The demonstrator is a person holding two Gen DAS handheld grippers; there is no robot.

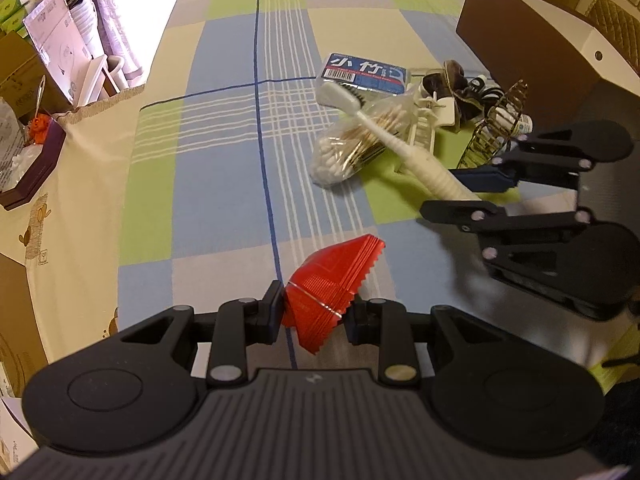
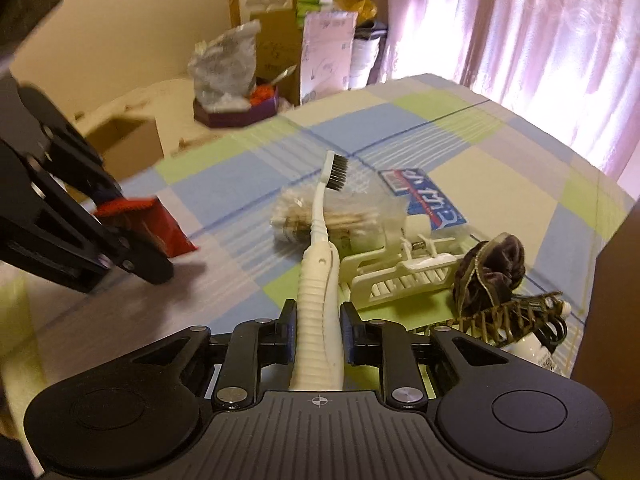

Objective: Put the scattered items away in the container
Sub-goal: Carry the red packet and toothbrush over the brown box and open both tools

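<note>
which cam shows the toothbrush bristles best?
Right wrist. The toothbrush runs away from the right hand-held gripper, dark bristles side-on and sharp above the cotton swab bag. Left wrist shows the toothbrush from its back, bristles barely visible, handle end in the right hand-held gripper.

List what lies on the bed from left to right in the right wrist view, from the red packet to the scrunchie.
Red packet in the left hand-held gripper → bag of cotton swabs → white hair clip → dark scrunchie.
</note>
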